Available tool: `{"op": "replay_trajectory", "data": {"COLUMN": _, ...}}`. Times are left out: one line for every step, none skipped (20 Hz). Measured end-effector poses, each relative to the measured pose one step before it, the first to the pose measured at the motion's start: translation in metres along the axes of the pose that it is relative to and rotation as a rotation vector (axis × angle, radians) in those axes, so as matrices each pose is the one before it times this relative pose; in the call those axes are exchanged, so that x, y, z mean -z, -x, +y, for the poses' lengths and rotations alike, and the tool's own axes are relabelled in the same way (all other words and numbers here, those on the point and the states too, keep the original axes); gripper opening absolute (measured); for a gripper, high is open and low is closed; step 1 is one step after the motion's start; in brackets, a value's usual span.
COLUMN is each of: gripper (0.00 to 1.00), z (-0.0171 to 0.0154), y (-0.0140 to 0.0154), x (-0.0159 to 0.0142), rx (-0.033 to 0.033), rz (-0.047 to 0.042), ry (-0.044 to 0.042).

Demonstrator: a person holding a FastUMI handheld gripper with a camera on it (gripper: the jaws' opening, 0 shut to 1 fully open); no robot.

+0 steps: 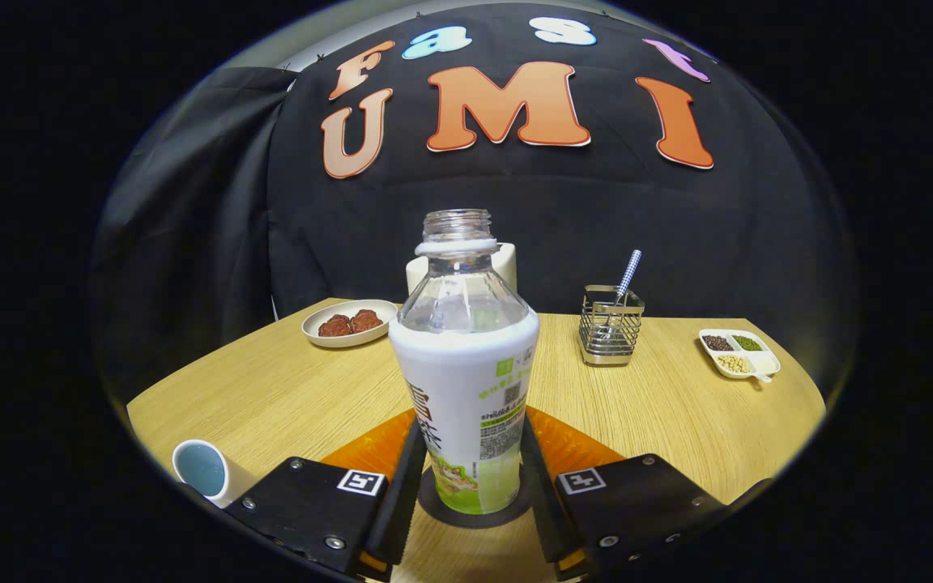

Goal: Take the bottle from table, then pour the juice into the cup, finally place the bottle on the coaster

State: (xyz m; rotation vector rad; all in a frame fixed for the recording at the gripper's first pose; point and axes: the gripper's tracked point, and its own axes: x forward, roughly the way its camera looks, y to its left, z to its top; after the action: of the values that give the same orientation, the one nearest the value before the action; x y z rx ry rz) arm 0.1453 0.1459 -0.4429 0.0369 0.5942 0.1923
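Observation:
A clear uncapped bottle with a white and green label stands upright on a dark round coaster, which lies on an orange mat. My gripper holds the bottle's lower body, one finger pressed against each side, so it is shut on the bottle. A white cup with a pale blue inside stands on the table just left of the left finger.
On the wooden table beyond the bottle are a plate of brown food at the back left, a wire holder with a striped straw at the back right, and a divided dish of beans far right. A white object stands behind the bottle.

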Motion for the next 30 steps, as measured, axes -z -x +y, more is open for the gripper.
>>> {"op": "replay_trajectory", "data": {"gripper": 0.64, "z": 0.00134, "y": 0.00205, "x": 0.0013, "rx": -0.00561, "rz": 0.00814, "ry": -0.00512}}
{"op": "replay_trajectory", "data": {"gripper": 0.65, "z": 0.00066, "y": 0.00137, "x": 0.00131, "rx": -0.00392, "rz": 0.0102, "ry": -0.01202}}
{"op": "replay_trajectory", "data": {"gripper": 0.66, "z": 0.00122, "y": 0.00191, "x": 0.00028, "rx": -0.00236, "rz": 0.00724, "ry": -0.0116}}
{"op": "replay_trajectory", "data": {"gripper": 0.68, "z": 0.00054, "y": 0.00214, "x": -0.00227, "rx": -0.00575, "rz": -0.00251, "ry": -0.00621}}
{"op": "replay_trajectory", "data": {"gripper": 0.7, "z": 0.00031, "y": 0.00199, "x": -0.00461, "rx": 0.00026, "rz": -0.01223, "ry": 0.00533}}
{"op": "replay_trajectory", "data": {"gripper": 0.73, "z": -0.0017, "y": 0.00342, "x": -0.00457, "rx": 0.00788, "rz": -0.01267, "ry": 0.01161}}
{"op": "replay_trajectory", "data": {"gripper": 0.75, "z": -0.00186, "y": 0.00357, "x": -0.00346, "rx": 0.00669, "rz": -0.01035, "ry": 0.00815}}
{"op": "replay_trajectory", "data": {"gripper": 0.81, "z": 0.00074, "y": 0.0053, "x": -0.00171, "rx": -0.00436, "rz": -0.00186, "ry": 0.00264}}
{"op": "replay_trajectory", "data": {"gripper": 0.84, "z": 0.00117, "y": 0.00475, "x": -0.00113, "rx": -0.00767, "rz": 0.00312, "ry": -0.00065}}
{"op": "replay_trajectory", "data": {"gripper": 0.9, "z": -0.0001, "y": 0.0083, "x": -0.00055, "rx": -0.00963, "rz": 0.0062, "ry": -0.00178}}
{"op": "replay_trajectory", "data": {"gripper": 0.92, "z": -0.00012, "y": 0.00798, "x": -0.00235, "rx": -0.00832, "rz": -0.0025, "ry": 0.00141}}
{"op": "replay_trajectory", "data": {"gripper": 0.95, "z": -0.00017, "y": 0.00921, "x": -0.00589, "rx": -0.00547, "rz": -0.01229, "ry": 0.00311}}
{"op": "replay_trajectory", "data": {"gripper": 0.97, "z": 0.00111, "y": 0.00879, "x": -0.00728, "rx": -0.0091, "rz": -0.01609, "ry": -0.00054}}
{"op": "replay_trajectory", "data": {"gripper": 0.97, "z": 0.00255, "y": 0.01052, "x": -0.00673, "rx": -0.00972, "rz": -0.01654, "ry": -0.00315}}
{"op": "replay_trajectory", "data": {"gripper": 0.97, "z": 0.00195, "y": 0.01076, "x": -0.00868, "rx": -0.00948, "rz": -0.02315, "ry": -0.00381}}
{"op": "replay_trajectory", "data": {"gripper": 0.97, "z": 0.00052, "y": 0.01239, "x": -0.01045, "rx": -0.004, "rz": -0.02196, "ry": -0.00573}}
{"op": "replay_trajectory", "data": {"gripper": 0.97, "z": 0.00217, "y": 0.01084, "x": -0.01064, "rx": -0.00657, "rz": -0.0278, "ry": -0.00942}}
{"op": "replay_trajectory", "data": {"gripper": 0.97, "z": 0.00123, "y": 0.01036, "x": -0.01155, "rx": -0.0033, "rz": -0.02818, "ry": -0.00945}}
{"op": "replay_trajectory", "data": {"gripper": 0.97, "z": 0.00222, "y": 0.01044, "x": -0.01329, "rx": -0.0053, "rz": -0.03393, "ry": -0.01161}}
{"op": "replay_trajectory", "data": {"gripper": 0.97, "z": -0.00157, "y": 0.00861, "x": -0.01094, "rx": 0.01612, "rz": -0.02188, "ry": -0.00504}}
{"op": "replay_trajectory", "data": {"gripper": 0.97, "z": -0.00574, "y": 0.01141, "x": -0.01058, "rx": 0.02561, "rz": -0.0312, "ry": -0.00532}}
{"op": "replay_trajectory", "data": {"gripper": 0.97, "z": -0.003, "y": 0.00926, "x": -0.0076, "rx": 0.01808, "rz": -0.01943, "ry": -0.00159}}
{"op": "replay_trajectory", "data": {"gripper": 0.97, "z": 0.00385, "y": 0.00987, "x": -0.00744, "rx": -0.00071, "rz": -0.02234, "ry": 0.00114}}
{"op": "replay_trajectory", "data": {"gripper": 0.97, "z": 0.00024, "y": 0.0093, "x": -0.00832, "rx": 0.00639, "rz": -0.02279, "ry": 0.00778}}
{"op": "replay_trajectory", "data": {"gripper": 0.97, "z": -0.00232, "y": 0.01096, "x": -0.01187, "rx": 0.00968, "rz": -0.02701, "ry": 0.0137}}
{"op": "replay_trajectory", "data": {"gripper": 0.97, "z": -0.0051, "y": 0.00968, "x": -0.01125, "rx": 0.02302, "rz": -0.02447, "ry": 0.0184}}
{"op": "replay_trajectory", "data": {"gripper": 0.97, "z": -0.00528, "y": 0.00948, "x": -0.01066, "rx": 0.02214, "rz": -0.02729, "ry": 0.02176}}
{"op": "replay_trajectory", "data": {"gripper": 0.97, "z": -0.00285, "y": 0.00794, "x": -0.01038, "rx": 0.02313, "rz": -0.03095, "ry": 0.02523}}
{"op": "replay_trajectory", "data": {"gripper": 0.97, "z": -0.00654, "y": 0.00715, "x": -0.00855, "rx": 0.03544, "rz": -0.02506, "ry": 0.02043}}
{"op": "replay_trajectory", "data": {"gripper": 0.97, "z": -0.00495, "y": 0.00728, "x": -0.00537, "rx": 0.02174, "rz": -0.01456, "ry": 0.01003}}
